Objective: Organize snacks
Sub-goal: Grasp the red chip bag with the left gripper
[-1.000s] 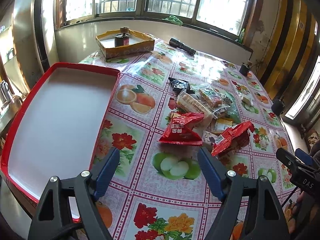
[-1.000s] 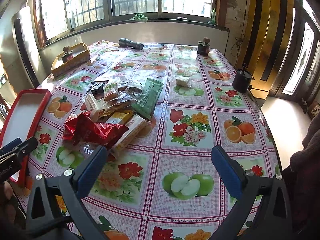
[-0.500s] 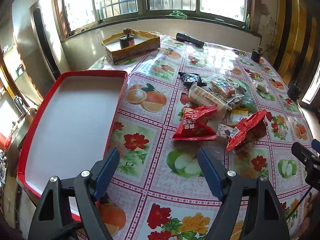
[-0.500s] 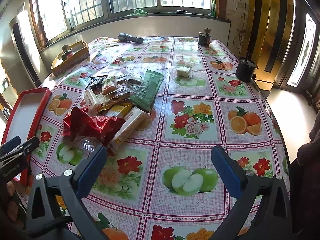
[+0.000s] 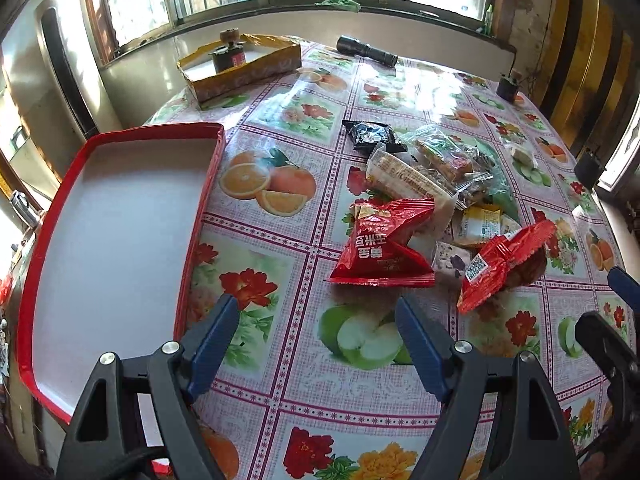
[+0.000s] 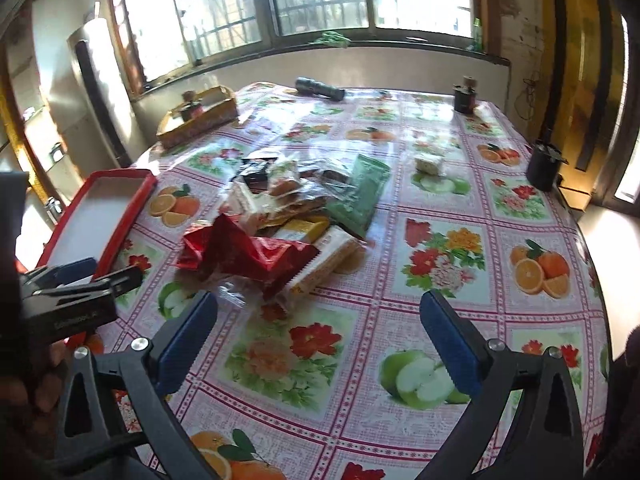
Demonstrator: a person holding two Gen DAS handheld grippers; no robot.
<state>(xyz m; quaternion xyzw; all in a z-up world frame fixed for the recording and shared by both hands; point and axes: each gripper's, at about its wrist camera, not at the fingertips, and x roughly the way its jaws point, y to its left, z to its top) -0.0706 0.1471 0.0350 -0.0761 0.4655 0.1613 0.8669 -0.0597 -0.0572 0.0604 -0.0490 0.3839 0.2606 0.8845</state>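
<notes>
Left wrist view: your red snack packet [image 5: 380, 246] lies crumpled before the released left gripper [image 5: 316, 344]; red tray [image 5: 192, 236] left, flashlight [image 5: 366, 50] far; right gripper [image 6: 318, 344] likewise gapes.

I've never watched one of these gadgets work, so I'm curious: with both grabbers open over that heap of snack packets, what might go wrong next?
1. The red foil packet overlaps the long clear-wrapped biscuit pack, so the open left gripper might drag both.
2. The red-rimmed white tray hangs past the table's near corner; a heavy drop could tip it.
3. The right gripper and the left one hover close together and could bump.
</notes>
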